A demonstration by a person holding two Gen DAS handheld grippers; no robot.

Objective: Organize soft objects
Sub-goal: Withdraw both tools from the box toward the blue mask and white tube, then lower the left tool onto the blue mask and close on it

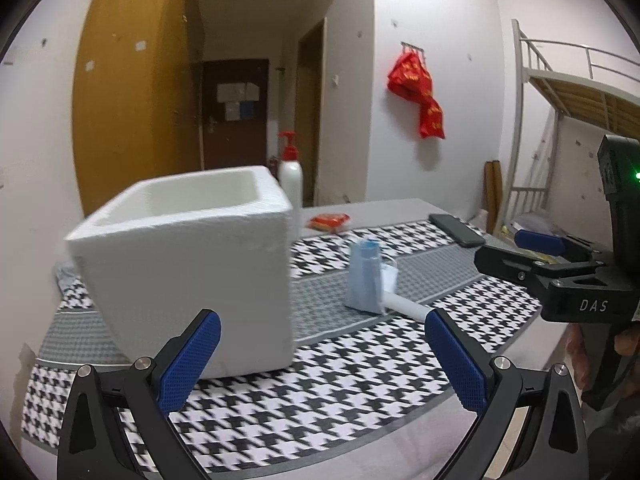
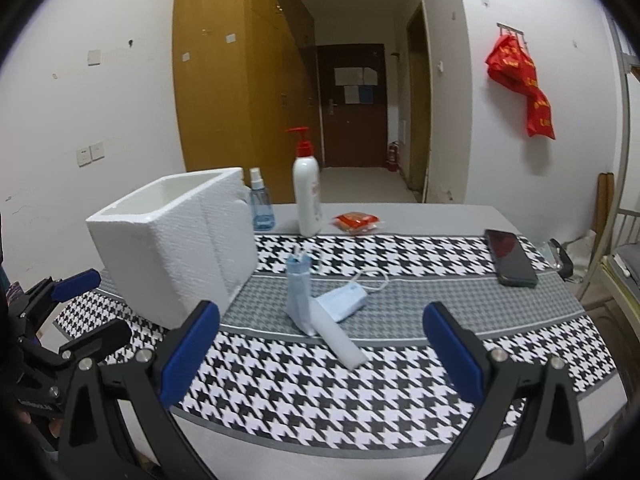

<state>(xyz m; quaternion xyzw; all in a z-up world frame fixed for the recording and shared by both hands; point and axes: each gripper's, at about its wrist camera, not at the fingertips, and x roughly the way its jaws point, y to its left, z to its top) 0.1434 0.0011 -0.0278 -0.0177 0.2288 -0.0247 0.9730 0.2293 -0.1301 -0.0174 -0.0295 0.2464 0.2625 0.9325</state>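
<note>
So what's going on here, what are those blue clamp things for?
A person holds a two-finger gripper in each hand over a table with a houndstooth cloth. Both the left gripper and the right gripper are open and hold nothing. A white foam box stands open on the cloth, and beside it lie a few face masks, none picked up yet.

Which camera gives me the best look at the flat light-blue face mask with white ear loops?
The right wrist view. There the flat light-blue face mask lies in full sight on the houndstooth cloth, loops visible. In the left wrist view only a sliver of it shows behind the upright blue packet.
</note>
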